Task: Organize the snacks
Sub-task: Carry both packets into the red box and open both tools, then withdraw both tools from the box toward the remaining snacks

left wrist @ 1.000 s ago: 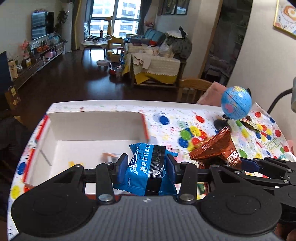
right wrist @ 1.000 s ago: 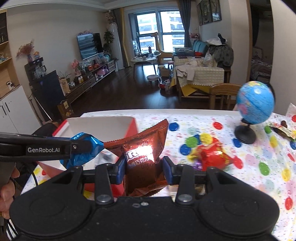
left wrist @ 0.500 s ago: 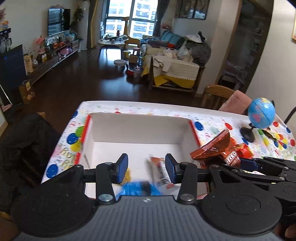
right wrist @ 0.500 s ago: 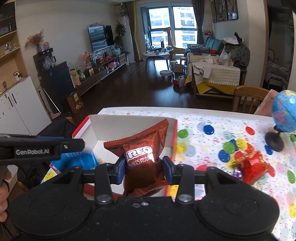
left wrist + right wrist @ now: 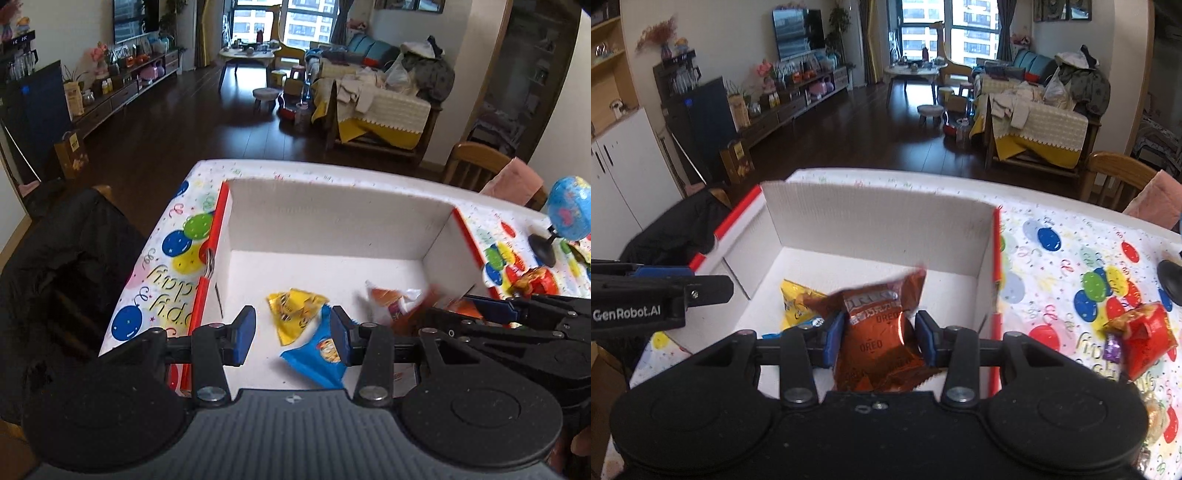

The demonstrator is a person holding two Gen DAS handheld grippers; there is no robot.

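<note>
A white cardboard box (image 5: pixel 332 221) with red edges stands on the balloon-print tablecloth. A blue packet (image 5: pixel 317 356) lies inside it at the near side, next to a yellow packet (image 5: pixel 295 310) and an orange-and-white packet (image 5: pixel 391 301). My left gripper (image 5: pixel 291 334) hangs open over the box with nothing between its pads. My right gripper (image 5: pixel 880 334) is shut on a brown Oreo packet (image 5: pixel 879 332), which is tilted and blurred above the box floor (image 5: pixel 953 291). The yellow packet (image 5: pixel 796 299) lies just left of it. The left gripper (image 5: pixel 701 280) reaches in from the left edge.
On the tablecloth right of the box lie a red wrapped snack (image 5: pixel 1145 332) and a small purple sweet (image 5: pixel 1112 349). A small blue globe (image 5: pixel 569 206) stands at the far right. A black-draped chair (image 5: pixel 66 258) is left of the table and a wooden chair (image 5: pixel 476 162) behind it.
The blue packet has left my left gripper and now lies in the box. Both grippers moved left and down over the box, the right one still carrying the Oreo packet.
</note>
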